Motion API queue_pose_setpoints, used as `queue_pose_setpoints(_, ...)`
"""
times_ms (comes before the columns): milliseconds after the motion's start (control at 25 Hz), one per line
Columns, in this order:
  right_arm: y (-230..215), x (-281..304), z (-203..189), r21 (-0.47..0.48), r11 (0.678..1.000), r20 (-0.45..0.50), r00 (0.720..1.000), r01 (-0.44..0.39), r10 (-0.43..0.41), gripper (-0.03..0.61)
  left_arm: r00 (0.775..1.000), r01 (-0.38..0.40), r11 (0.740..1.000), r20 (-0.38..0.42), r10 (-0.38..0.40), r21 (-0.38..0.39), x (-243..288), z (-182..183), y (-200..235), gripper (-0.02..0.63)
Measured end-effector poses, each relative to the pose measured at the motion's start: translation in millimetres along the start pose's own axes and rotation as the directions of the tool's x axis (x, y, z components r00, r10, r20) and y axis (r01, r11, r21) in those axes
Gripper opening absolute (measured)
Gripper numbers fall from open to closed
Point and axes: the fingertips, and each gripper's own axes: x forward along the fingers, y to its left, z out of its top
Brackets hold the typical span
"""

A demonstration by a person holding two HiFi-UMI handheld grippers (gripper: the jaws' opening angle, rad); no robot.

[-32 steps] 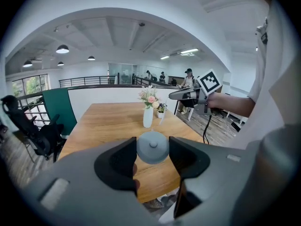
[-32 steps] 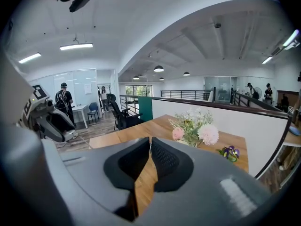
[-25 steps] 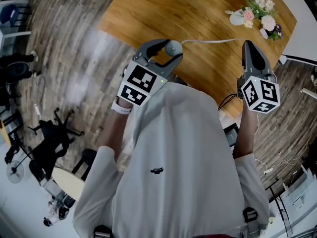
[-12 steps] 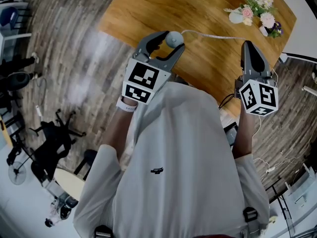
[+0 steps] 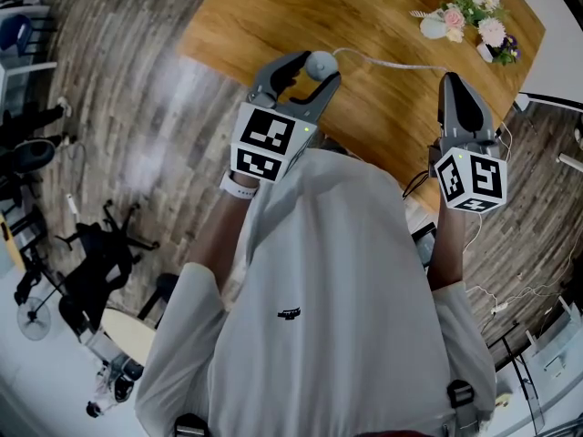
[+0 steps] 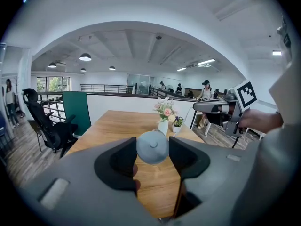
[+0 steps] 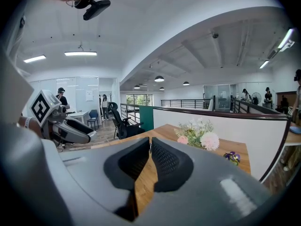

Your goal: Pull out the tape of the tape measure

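Forearms reach up the head view from a white shirt [image 5: 337,289], each hand holding a gripper over the near edge of the wooden table [image 5: 264,16]. The left gripper [image 5: 316,70] sits at centre frame and angles toward the upper right. Its jaws stand wide and clasp the round grey tape measure [image 5: 321,63] between their tips. The right gripper [image 5: 453,82] sits at right of frame and points up the picture, its jaws pinched together. A pale tape [image 5: 392,63] runs across the wood from the case to that gripper's tip, so the jaws are clenched on the tape's end. The case and the tape end are well apart.

The left gripper view looks straight at the case's domed face, with a small button at its middle and a pad pressed against each side. At right of that frame the other gripper is seen side-on in a hand. Beyond the jaws a vase of flowers [image 6: 164,112] stands on the table, and a black office chair [image 6: 47,126] stands at left.

The right gripper view shows its dark ribbed pads meeting at the tips, with only a sliver of something between them. The tape itself cannot be made out there. The same flowers show just right of the jaws, and the left gripper shows at far left.
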Motion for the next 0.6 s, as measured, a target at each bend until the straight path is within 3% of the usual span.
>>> queue_pose_setpoints(600, 4.4, 9.2, -17.8, -0.034, 0.999, -0.025, 1.0, -0.015, 0.014, 0.02, 0.999, 0.006, 1.0, -0.047, -0.007, -0.025, 18.7, -18.5, -4.3, 0.238)
